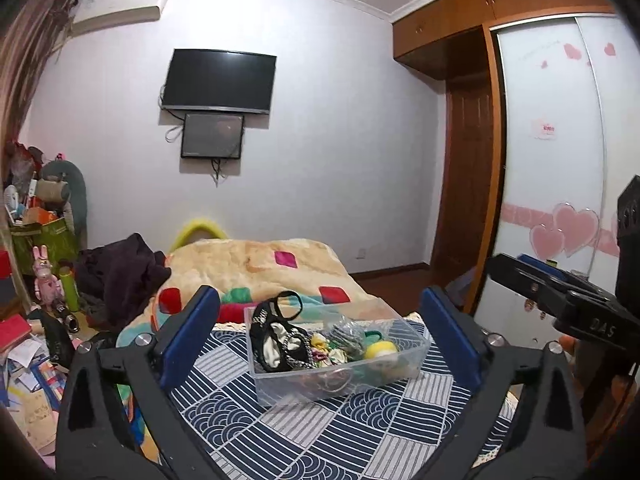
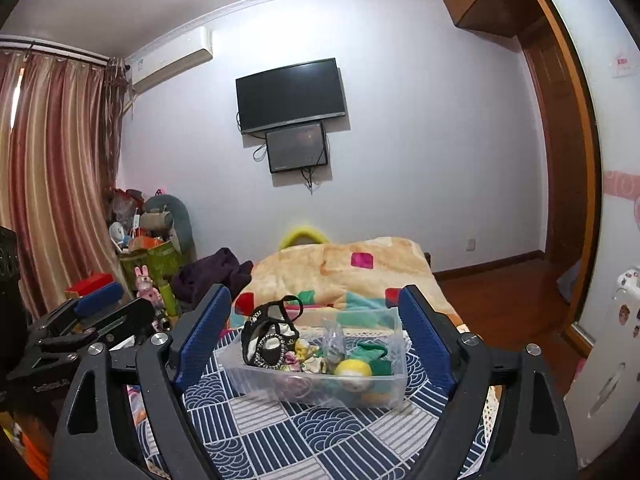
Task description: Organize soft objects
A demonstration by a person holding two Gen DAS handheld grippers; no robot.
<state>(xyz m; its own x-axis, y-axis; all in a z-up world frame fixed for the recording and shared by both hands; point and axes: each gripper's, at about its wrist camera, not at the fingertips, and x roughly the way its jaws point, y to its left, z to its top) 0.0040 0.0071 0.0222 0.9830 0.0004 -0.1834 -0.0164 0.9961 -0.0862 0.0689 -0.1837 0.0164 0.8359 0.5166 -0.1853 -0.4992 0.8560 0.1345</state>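
Note:
A clear plastic box (image 1: 416, 354) stands on a blue-and-white patterned cloth (image 1: 304, 432) on the bed; it also shows in the right wrist view (image 2: 394, 384). It holds a black studded headband (image 1: 276, 344) (image 2: 266, 340), a yellow ball (image 1: 380, 350) (image 2: 352, 370), green cloth and several small hair ties. My left gripper (image 1: 320, 340) is open and empty, its blue pads either side of the box in view. My right gripper (image 2: 316, 336) is open and empty, likewise framing the box. Each gripper shows at the edge of the other's view.
A beige blanket with coloured squares (image 1: 256, 264) covers the far bed. Dark clothes (image 1: 120, 272) and cluttered bags and toys (image 1: 44, 240) lie at the left. A white wardrobe (image 1: 556, 160) and a wooden door (image 1: 468, 184) stand at the right.

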